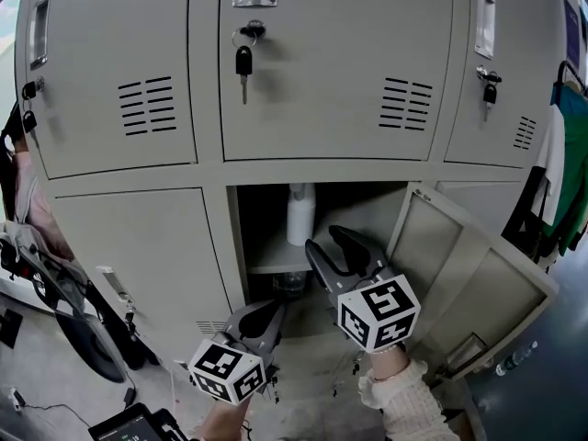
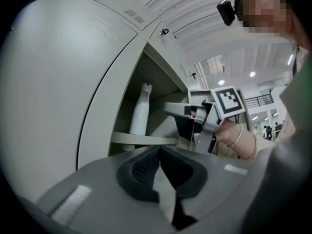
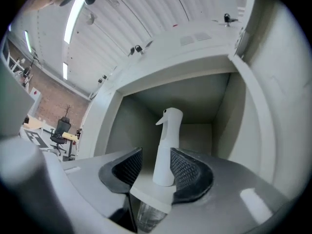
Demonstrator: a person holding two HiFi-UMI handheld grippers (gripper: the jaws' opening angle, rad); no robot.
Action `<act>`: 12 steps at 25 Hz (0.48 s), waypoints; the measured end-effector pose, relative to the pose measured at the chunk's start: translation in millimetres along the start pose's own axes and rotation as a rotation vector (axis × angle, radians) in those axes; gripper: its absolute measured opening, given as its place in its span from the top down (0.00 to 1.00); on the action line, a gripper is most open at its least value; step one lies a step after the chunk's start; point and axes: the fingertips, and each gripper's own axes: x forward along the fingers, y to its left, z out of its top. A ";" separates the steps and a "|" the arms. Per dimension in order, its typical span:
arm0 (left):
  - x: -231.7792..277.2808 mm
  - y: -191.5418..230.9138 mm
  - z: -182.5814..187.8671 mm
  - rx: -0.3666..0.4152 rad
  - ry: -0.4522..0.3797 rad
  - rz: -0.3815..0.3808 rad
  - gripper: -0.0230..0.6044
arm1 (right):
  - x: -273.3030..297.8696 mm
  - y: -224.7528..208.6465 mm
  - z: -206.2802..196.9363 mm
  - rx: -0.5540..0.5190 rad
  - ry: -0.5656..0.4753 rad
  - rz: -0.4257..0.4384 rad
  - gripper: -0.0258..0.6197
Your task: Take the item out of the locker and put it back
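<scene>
Faced grey lockers, one door open, white spray bottle upright on shelf; held right tongs parted, seemingly clear of it; left tongs pinched together.

Locker: painted metal, matt grey. Spray bottle: smooth white plastic.

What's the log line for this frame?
phase: reach | right gripper: open, aimed at spray bottle | left gripper: shut, empty | spray bottle: upright on locker shelf
</scene>
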 end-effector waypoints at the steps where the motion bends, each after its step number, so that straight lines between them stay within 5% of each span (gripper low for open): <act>1: 1.0 -1.3 0.3 0.004 0.004 -0.003 0.95 | -7.6 2.9 -0.2 0.008 -0.016 0.001 0.70; 12: 5.5 -13.2 6.9 0.032 -0.004 0.003 0.95 | -68.3 22.8 -23.2 0.094 -0.088 -0.031 0.96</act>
